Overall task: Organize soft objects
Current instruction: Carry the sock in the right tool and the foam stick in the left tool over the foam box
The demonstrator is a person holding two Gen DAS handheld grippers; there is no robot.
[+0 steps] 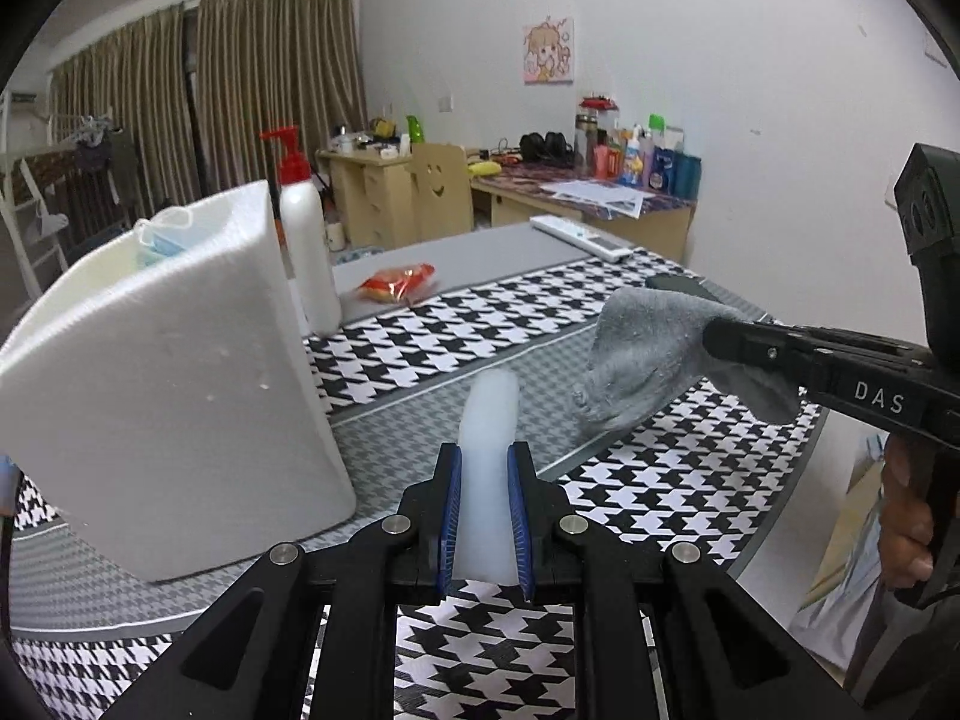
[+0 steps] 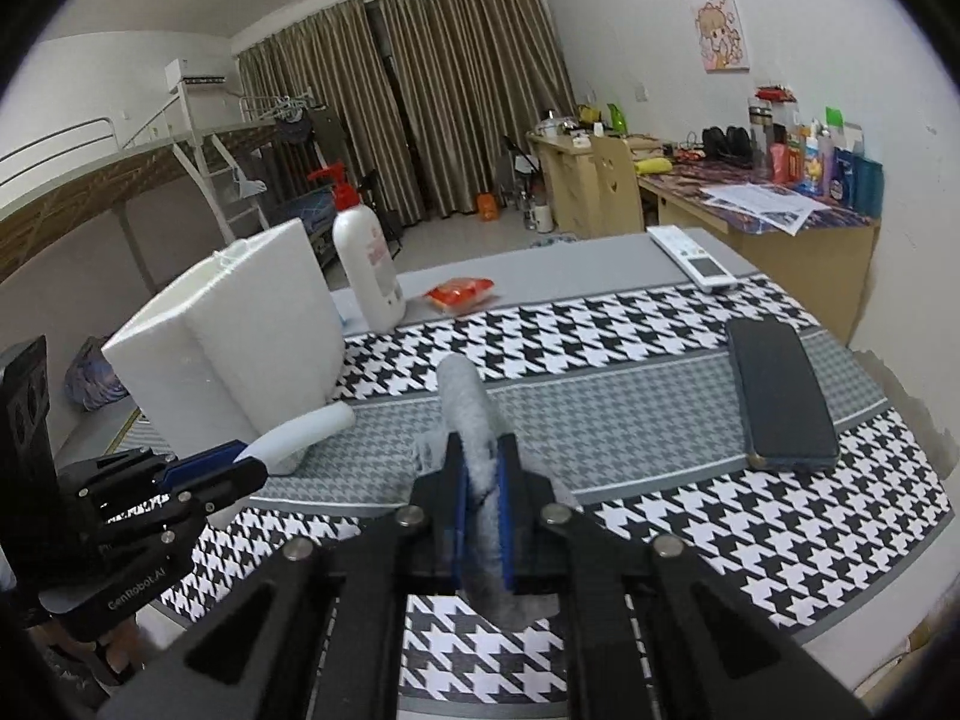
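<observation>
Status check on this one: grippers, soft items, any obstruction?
Left gripper shut on white soft piece. Right gripper shut on grey sock. Foam box ahead-left, unobstructed.

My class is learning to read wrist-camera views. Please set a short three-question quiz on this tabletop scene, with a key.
1. True or false: the left hand-held gripper is shut on a pale translucent soft tube.
2. What does the right hand-held gripper hold?
A. a grey fuzzy cloth
B. a red snack packet
C. a black smartphone
3. Fill in: the white pump bottle with the red top stands beside the white ____ box on the houndstooth tablecloth.

Key: 1 true; 2 A; 3 foam.
</observation>
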